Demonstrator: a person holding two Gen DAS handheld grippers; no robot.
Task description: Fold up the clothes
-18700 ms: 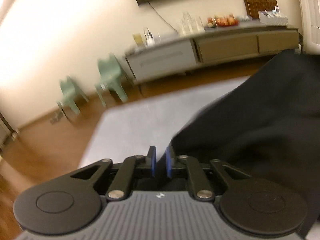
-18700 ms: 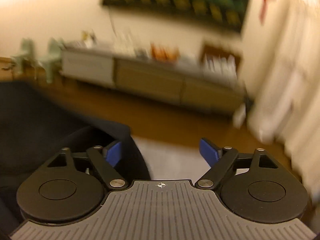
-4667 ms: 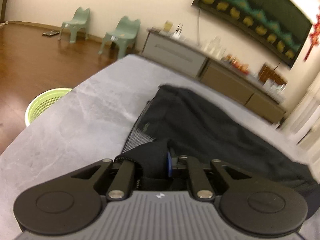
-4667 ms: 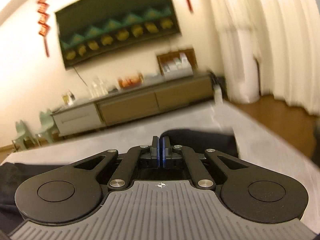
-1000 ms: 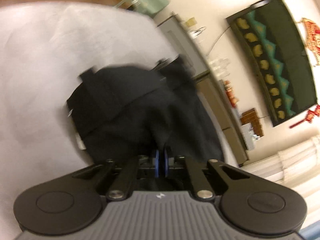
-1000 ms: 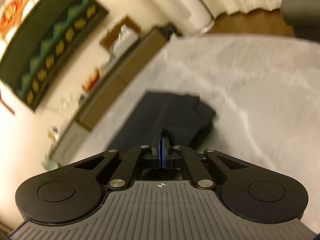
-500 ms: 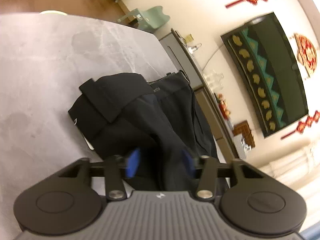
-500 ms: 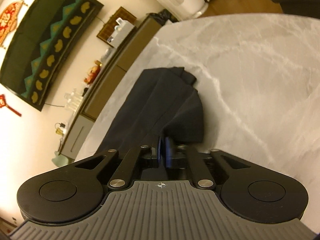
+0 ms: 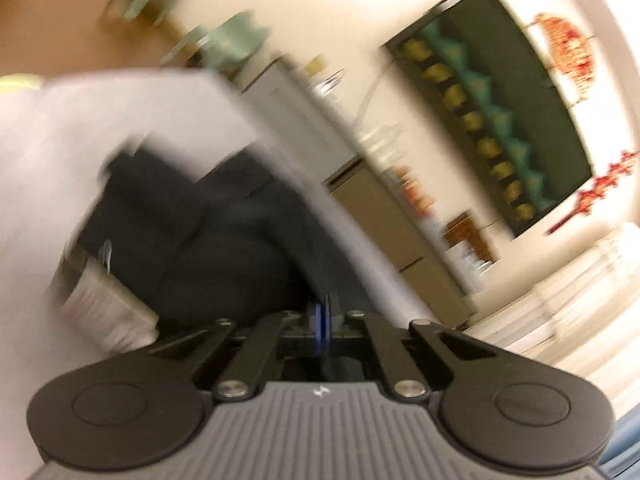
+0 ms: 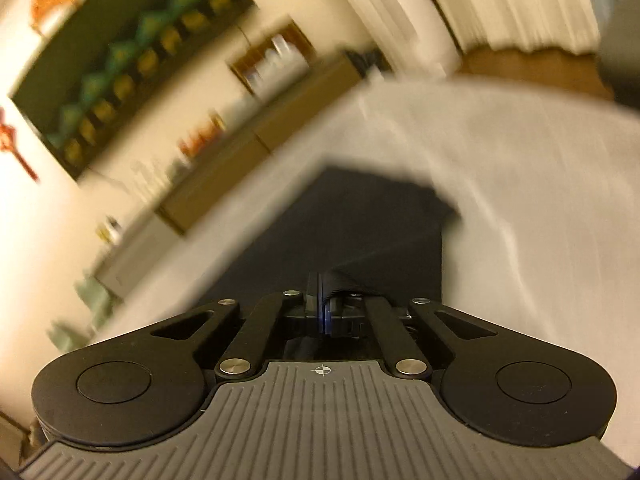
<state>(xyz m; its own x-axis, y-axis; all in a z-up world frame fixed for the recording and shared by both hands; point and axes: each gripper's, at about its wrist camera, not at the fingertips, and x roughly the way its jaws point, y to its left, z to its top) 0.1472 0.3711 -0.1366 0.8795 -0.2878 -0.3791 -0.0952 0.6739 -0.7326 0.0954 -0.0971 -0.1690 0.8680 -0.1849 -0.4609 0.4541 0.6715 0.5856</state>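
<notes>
Left hand-held gripper (image 9: 322, 320), apart half a second ago, now clamps the black garment (image 9: 208, 236); right hand-held gripper (image 10: 322, 312) stays clamped on it. The next fold can begin.

A black garment (image 9: 192, 236) lies on a pale grey table (image 10: 540, 184); each black claw (image 10: 322, 308) has blue pads (image 9: 318, 320).

The picture is blurry. The left gripper (image 9: 323, 317) has its two blue tips pressed together, and dark cloth sits right at them. It looks like it pinches the black clothes (image 9: 192, 240). The clothes spread out ahead of the tool and to its left, on a pale grey table (image 9: 120, 120). A white tag (image 9: 100, 304) pokes out at the left side. Far ahead stand two green chairs (image 9: 224, 40). Up to the right hangs a big dark screen (image 9: 492, 120) over a long cabinet (image 9: 384, 216).
</notes>
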